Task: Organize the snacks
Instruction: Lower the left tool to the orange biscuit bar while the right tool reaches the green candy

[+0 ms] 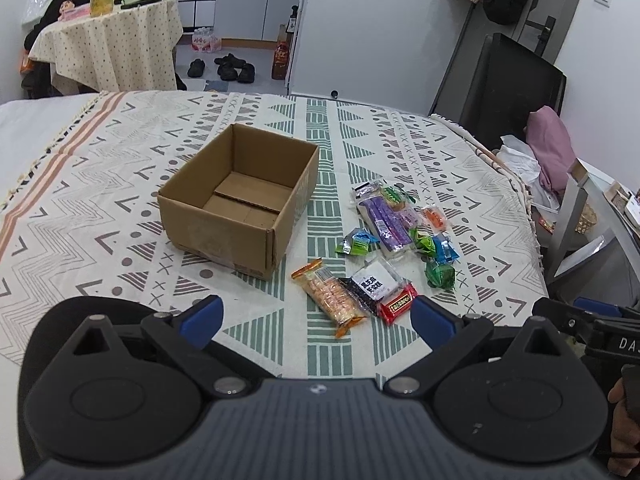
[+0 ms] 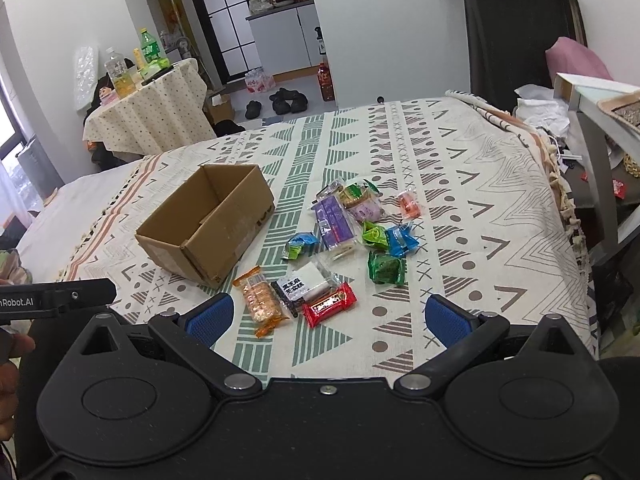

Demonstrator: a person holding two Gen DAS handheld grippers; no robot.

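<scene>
Cardboard box (image 1: pixel 240 200) sits left of scattered snack packets (image 1: pixel 384 236) on patterned cloth (image 1: pixel 120 184); each gripper spread wide, empty.

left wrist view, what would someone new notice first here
The open cardboard box sits empty in the middle of the patterned cloth. Just to its right lies a bright scatter of snack packets, with an orange cracker pack and a red packet nearest the camera. The left gripper hangs open in the foreground, blue fingers spread wide.
</scene>
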